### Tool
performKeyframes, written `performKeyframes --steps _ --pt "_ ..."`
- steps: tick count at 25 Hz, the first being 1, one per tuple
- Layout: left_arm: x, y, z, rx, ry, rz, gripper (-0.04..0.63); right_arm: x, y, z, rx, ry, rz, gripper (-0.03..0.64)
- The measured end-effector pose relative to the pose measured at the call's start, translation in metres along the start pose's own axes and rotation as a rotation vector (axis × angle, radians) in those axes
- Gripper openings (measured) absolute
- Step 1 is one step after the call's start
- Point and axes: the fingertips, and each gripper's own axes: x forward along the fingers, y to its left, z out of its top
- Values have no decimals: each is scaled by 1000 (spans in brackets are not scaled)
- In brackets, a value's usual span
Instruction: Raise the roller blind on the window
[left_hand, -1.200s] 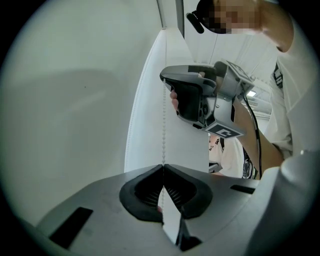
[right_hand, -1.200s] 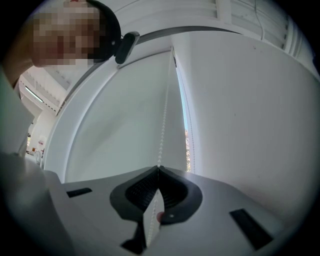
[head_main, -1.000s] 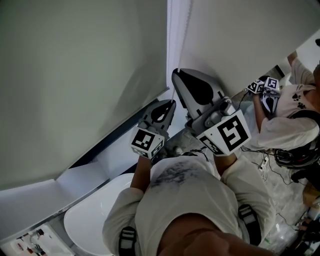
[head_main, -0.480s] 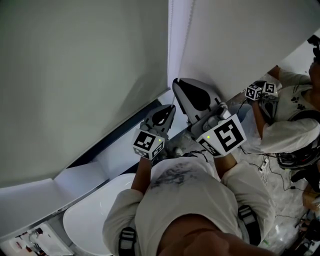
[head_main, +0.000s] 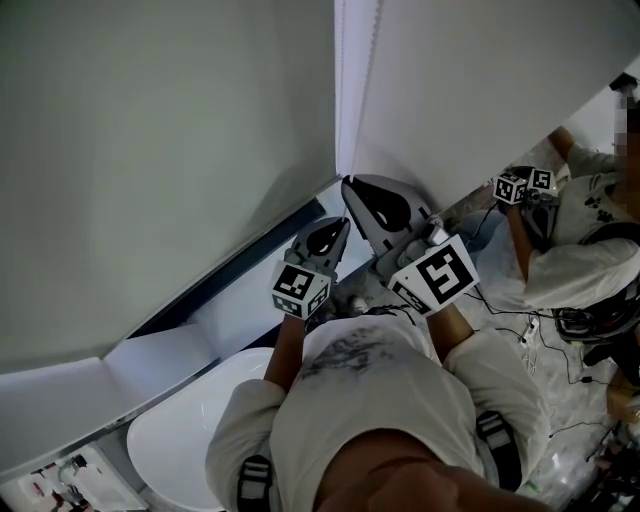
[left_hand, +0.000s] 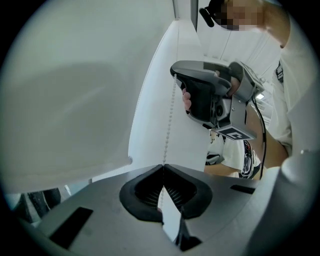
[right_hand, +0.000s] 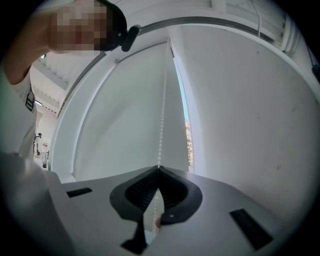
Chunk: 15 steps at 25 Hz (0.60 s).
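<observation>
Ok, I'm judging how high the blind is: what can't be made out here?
- Top of the blind: cut off by the head view's upper edge.
- Lower loop of the bead chain: behind the left gripper in the left gripper view, behind the right gripper in the right gripper view.
- Bead chain in the head view: too thin to pick out.

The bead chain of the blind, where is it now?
In both gripper views the bead chain runs straight, pinched by the left tongs below and the right tongs above, beside the roller blind.
</observation>
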Motion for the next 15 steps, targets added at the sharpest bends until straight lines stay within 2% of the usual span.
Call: performKeyframes --steps 15 --pt "-4 12 -64 -62 80 11 9 0 17 -63 25 108 30 61"
